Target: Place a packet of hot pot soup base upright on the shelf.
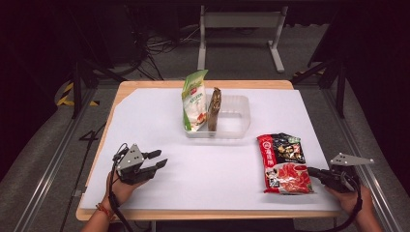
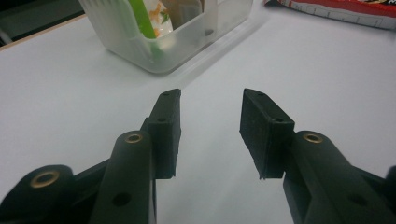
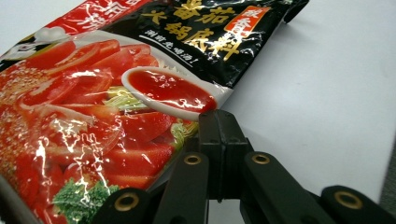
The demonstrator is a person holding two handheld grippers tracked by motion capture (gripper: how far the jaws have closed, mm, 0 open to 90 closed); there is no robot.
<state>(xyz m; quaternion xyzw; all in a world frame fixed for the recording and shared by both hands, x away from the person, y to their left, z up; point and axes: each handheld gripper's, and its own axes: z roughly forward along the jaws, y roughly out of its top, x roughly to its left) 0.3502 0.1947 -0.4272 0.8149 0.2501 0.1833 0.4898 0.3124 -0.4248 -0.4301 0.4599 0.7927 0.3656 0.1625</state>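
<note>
Our left gripper [image 1: 155,161] hovers low over the white table [image 1: 145,125], jaws partly open with nothing between them. Ahead of it and to its right stands the clear bin [image 1: 232,118], holding a green packet [image 1: 194,100] and a brown packet [image 1: 214,109] upright at its left end; the rest of the bin is free. Further right, our right gripper [image 3: 222,122] is clamped tight on the near edge of the red sauce pouch [image 1: 284,163], which lies flat just in front of it. We judge the pouch should be lifted steadily, kept from sagging, and stood in the bin's free space.
</note>
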